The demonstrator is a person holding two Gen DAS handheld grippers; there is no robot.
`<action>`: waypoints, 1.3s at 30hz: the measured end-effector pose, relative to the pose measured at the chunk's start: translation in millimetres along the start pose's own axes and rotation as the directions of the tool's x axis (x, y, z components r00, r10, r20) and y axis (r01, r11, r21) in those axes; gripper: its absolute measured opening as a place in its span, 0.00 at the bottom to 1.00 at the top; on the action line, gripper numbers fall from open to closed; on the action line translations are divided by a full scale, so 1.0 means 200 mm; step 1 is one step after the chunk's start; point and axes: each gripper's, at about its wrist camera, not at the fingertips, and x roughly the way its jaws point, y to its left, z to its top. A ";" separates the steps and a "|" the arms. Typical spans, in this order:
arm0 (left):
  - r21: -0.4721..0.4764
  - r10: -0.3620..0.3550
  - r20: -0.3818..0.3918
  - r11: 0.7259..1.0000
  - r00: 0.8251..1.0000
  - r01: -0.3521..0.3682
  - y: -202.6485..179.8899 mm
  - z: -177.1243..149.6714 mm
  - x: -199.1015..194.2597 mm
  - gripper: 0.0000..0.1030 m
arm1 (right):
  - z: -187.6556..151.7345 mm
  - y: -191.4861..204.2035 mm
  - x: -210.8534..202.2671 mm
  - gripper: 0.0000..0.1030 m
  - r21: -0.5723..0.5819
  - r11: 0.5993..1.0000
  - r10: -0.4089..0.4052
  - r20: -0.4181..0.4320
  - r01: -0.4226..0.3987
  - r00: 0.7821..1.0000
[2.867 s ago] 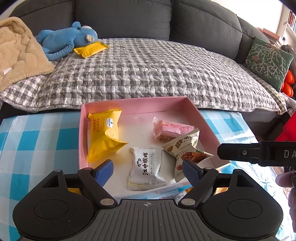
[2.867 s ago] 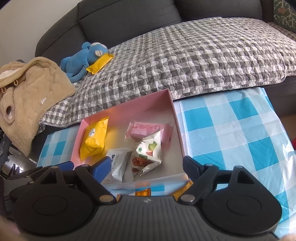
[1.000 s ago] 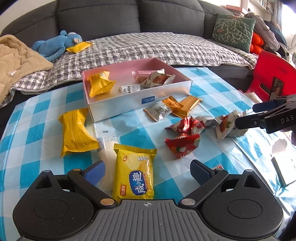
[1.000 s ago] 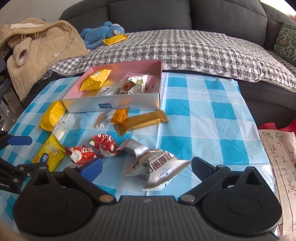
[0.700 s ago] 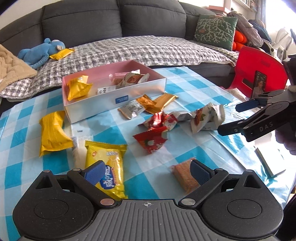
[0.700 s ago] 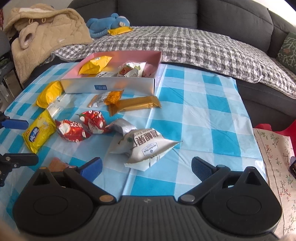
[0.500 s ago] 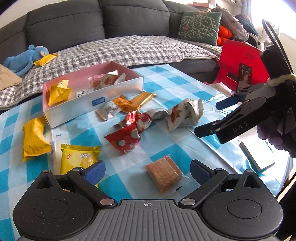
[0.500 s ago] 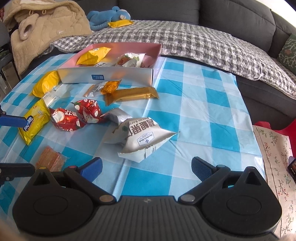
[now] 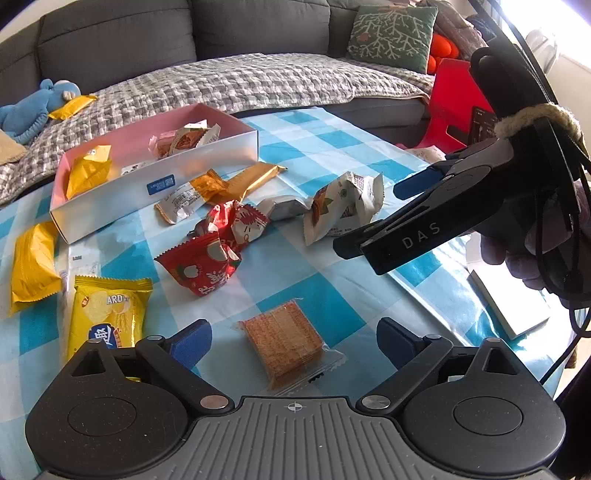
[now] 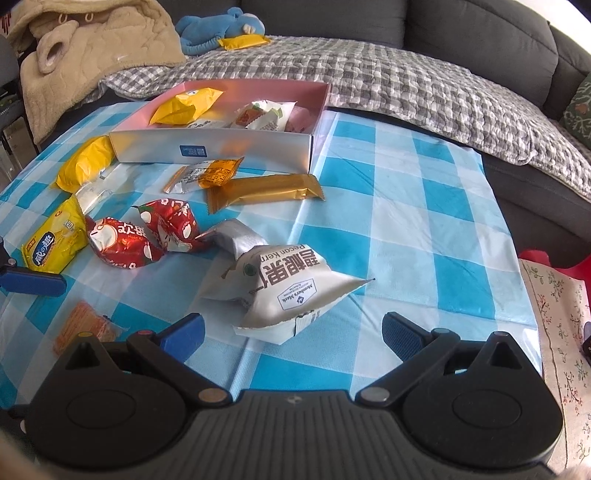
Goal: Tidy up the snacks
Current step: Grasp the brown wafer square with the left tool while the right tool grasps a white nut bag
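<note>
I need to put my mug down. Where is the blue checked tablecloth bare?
The blue checked tablecloth is bare on the side right of the pink-lined cardboard box and the long gold foil bar, beyond the white pecan kernel pouch. Left of that, the two red wrappers and yellow packets crowd it.

A home living room.
A grey sofa fills the top of the frame, with a quilted throw, green cushion and blue plush toy (upper left).

bright daylight from upper right | window glare | soft shadows | fisheye-curved edges | sharp focus
</note>
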 end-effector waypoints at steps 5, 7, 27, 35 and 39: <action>-0.015 -0.002 -0.036 1.000 0.999 0.002 0.00 0.01 0.03 0.74 | 0.02 -0.01 0.03 0.99 0.015 1.000 0.008 0.007 -0.008 1.000; -0.026 0.001 -0.052 1.000 0.999 -0.002 0.01 0.00 0.05 0.65 | 0.03 0.00 0.04 0.97 0.015 1.000 0.007 0.010 -0.007 1.000; -0.084 0.024 -0.057 0.996 0.998 -0.028 0.06 0.03 0.04 0.31 | 0.06 0.00 0.06 0.59 -0.002 1.000 0.024 0.010 -0.024 1.000; -0.096 0.028 -0.065 0.995 0.997 -0.035 0.07 0.04 0.04 0.31 | 0.06 0.00 0.05 0.36 0.001 1.000 0.029 0.008 -0.029 1.000; -0.099 0.030 -0.066 0.994 0.997 -0.037 0.08 0.04 0.04 0.31 | 0.06 -0.01 0.04 0.22 0.008 1.000 0.030 0.018 -0.030 0.999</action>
